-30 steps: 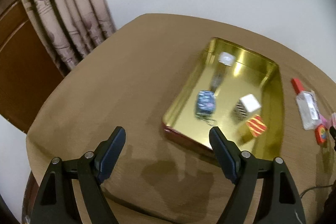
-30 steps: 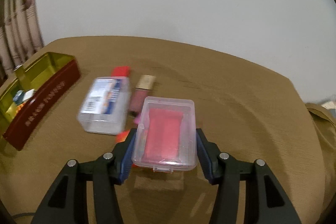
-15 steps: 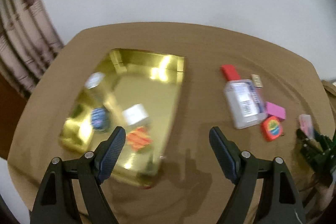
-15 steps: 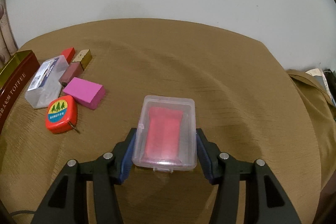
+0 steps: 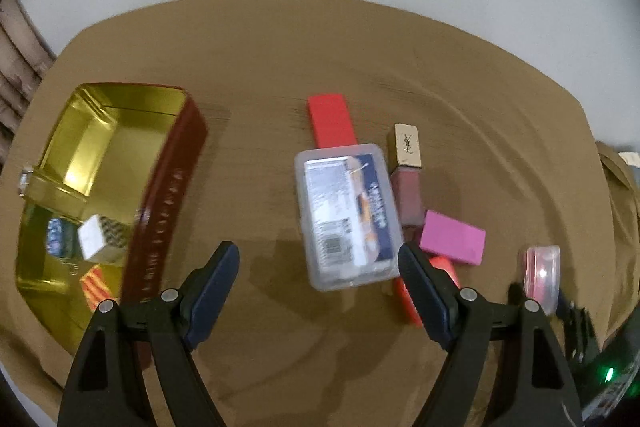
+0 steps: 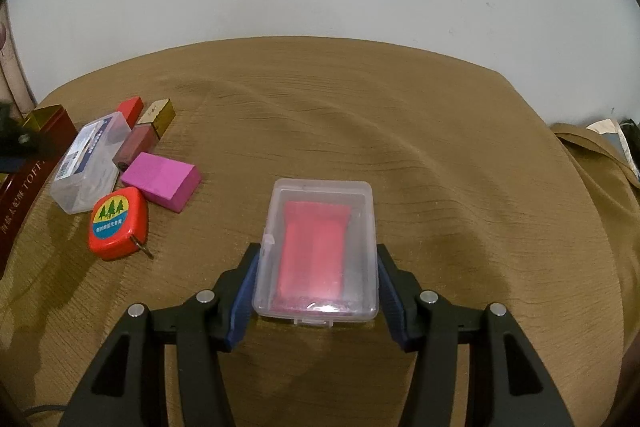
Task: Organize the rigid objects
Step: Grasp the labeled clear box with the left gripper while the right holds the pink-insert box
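My left gripper (image 5: 316, 249) hangs open and empty over the brown tablecloth, pointing steeply down. A clear labelled plastic box (image 5: 348, 219) lies just ahead, between the lines of its fingers, untouched. Behind that box lie a red block (image 5: 332, 125) and a gold-capped lipstick (image 5: 407, 167), with a pink block (image 5: 452, 237) to its right. My right gripper (image 6: 318, 249) is shut on a clear box with pink contents (image 6: 316, 251), low over the cloth to the right of the pile. The left wrist view shows this box (image 5: 542, 273) at its right edge.
An open gold tin with dark red sides (image 5: 168, 211) stands at the left and holds several small items. An orange tape measure (image 6: 118, 223) lies in front of the pink block (image 6: 160, 179). Bare tablecloth (image 6: 460, 167) stretches right of the held box. A brown bag (image 6: 592, 147) sits at the far right.
The left gripper swung right from above the tin to above the labelled box, still open. The right gripper carried its clear box right, away from the pile, and lower.
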`<control>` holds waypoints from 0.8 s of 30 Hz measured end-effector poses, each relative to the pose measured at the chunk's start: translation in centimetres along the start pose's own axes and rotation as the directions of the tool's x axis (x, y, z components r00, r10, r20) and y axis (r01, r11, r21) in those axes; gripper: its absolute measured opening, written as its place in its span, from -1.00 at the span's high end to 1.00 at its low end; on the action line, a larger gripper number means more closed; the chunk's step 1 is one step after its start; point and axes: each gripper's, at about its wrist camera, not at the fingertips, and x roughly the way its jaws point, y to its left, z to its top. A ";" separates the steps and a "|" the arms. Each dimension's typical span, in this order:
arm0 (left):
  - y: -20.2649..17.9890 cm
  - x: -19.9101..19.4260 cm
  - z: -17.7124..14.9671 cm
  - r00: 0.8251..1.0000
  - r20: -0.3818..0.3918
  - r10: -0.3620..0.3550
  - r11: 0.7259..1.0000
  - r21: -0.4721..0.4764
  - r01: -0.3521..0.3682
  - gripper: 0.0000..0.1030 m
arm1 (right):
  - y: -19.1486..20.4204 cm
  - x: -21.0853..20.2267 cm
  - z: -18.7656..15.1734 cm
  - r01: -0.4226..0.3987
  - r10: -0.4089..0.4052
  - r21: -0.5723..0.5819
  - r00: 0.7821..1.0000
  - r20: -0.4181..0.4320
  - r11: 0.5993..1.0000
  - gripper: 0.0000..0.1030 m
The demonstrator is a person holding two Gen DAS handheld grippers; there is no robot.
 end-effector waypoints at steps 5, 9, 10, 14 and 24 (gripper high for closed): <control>-1.7 1.9 0.9 0.999 -0.031 0.011 1.000 -0.002 -0.011 -0.53 | -0.6 0.4 0.2 -0.004 0.004 0.003 1.000 0.000 1.000 -0.09; -2.1 3.0 0.9 0.998 -0.048 0.037 0.999 -0.009 -0.038 -0.32 | -0.7 0.5 0.3 -0.006 0.006 0.006 1.000 0.000 1.000 -0.10; -2.3 3.4 1.0 0.998 -0.050 0.040 0.999 -0.015 -0.041 -0.21 | -0.7 0.5 0.3 -0.005 0.005 0.005 1.000 0.000 1.000 -0.10; -1.8 4.5 0.9 0.997 -0.069 0.025 0.999 -0.041 -0.028 -0.09 | -0.6 0.5 0.3 -0.005 0.005 0.007 1.000 0.000 1.000 -0.10; -0.8 4.8 0.9 1.000 -0.010 0.025 1.000 0.000 -0.025 -0.09 | -0.5 0.5 0.3 -0.004 0.004 0.005 1.000 0.000 1.000 -0.10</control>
